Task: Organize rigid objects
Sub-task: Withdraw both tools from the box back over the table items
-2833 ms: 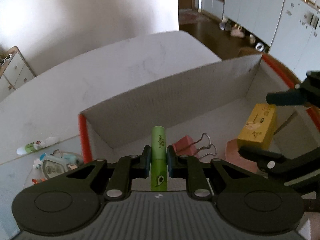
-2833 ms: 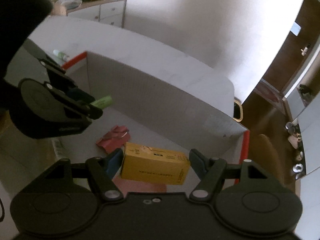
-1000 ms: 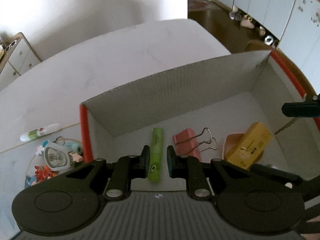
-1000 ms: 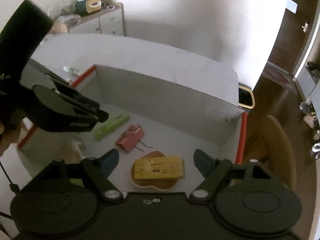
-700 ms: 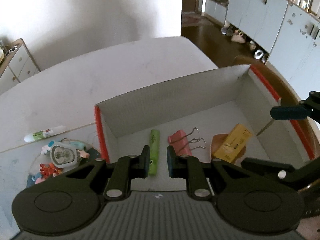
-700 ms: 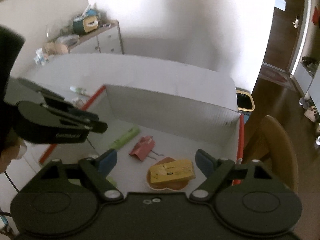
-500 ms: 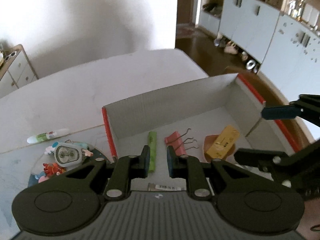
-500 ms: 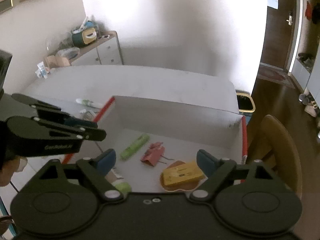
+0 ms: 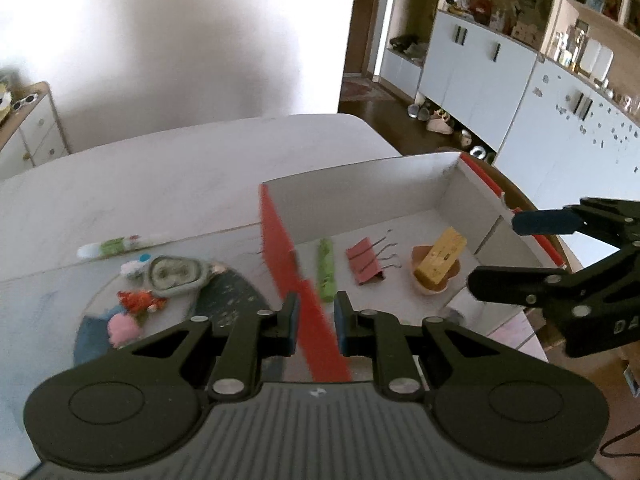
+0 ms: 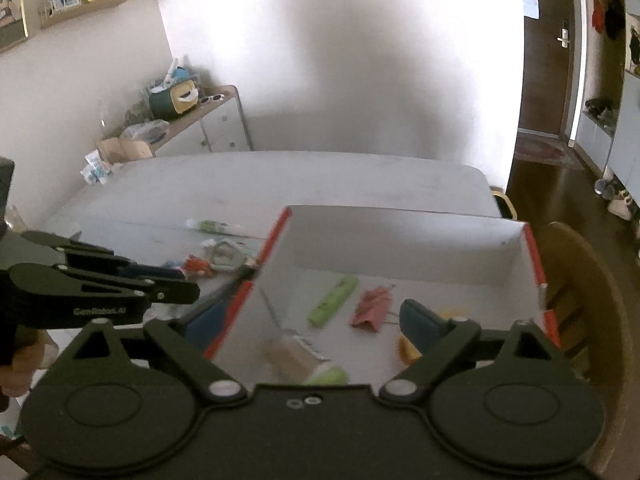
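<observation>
A white cardboard box (image 9: 360, 184) with red sides holds a green tube (image 9: 326, 270), a pink binder clip (image 9: 364, 266) and a yellow box (image 9: 440, 262) resting on a tan dish (image 9: 434, 286). The tube (image 10: 334, 300) and clip (image 10: 372, 306) also show in the right wrist view. My left gripper (image 9: 316, 320) is open a little and empty, above the box's red left side. My right gripper (image 10: 308, 320) is wide open and empty, above the box's near part.
Left of the box lie a white-green tube (image 9: 120, 245), a grey case (image 9: 174, 276) and small toys (image 9: 138, 300) on a dark round mat (image 9: 232, 300). A wooden chair (image 10: 580, 280) stands at the right. A dresser (image 10: 208, 120) is by the wall.
Both grippers have let go of the tube and the yellow box, which lie in the box. Both have lifted and drawn back; the left one has shifted left over the red side.
</observation>
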Motion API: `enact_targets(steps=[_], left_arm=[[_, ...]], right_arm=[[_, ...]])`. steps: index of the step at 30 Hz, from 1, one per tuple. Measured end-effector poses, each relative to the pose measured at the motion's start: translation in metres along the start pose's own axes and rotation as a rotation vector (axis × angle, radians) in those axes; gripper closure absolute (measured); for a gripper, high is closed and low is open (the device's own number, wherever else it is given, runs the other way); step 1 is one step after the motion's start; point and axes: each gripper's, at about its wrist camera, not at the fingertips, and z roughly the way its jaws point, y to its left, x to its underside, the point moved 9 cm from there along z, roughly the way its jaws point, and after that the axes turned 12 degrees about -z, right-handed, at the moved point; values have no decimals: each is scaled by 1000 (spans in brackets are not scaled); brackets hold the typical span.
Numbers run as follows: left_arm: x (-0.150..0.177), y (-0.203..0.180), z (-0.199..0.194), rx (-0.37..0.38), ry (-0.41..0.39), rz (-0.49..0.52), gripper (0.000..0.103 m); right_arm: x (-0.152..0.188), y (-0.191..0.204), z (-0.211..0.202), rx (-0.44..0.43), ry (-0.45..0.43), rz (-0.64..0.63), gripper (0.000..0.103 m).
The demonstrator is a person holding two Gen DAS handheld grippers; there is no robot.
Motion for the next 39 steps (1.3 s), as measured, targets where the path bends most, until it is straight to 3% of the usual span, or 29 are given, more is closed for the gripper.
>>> enact_targets(steps=[3,7,8,14,17,25,39], left_arm=[[3,22,-8,-2,-4,-21,77],[2,51,-24,-13,-57,-32,35],[2,58,-28,-15,-76,-33,31],[1,93,-39,-14,-92,-32,30],[3,111,-40,-18,-93,-38,23],[11,157,-34,-37,-101,-65,22],[22,206,12,-92,-59,-157,22]], right_arm=[[-4,18,1,-7,-15,12,5],[-9,39,3,-16,-31,33,2],[-10,45,5,-18,-33,35,1],[-20,77,17,-20,-38,10,0],[-25,92,26,-22,-30,3,0],[-43,119,54,-12,-6,-50,0],[-65,134,130,-16,155,-212,0]])
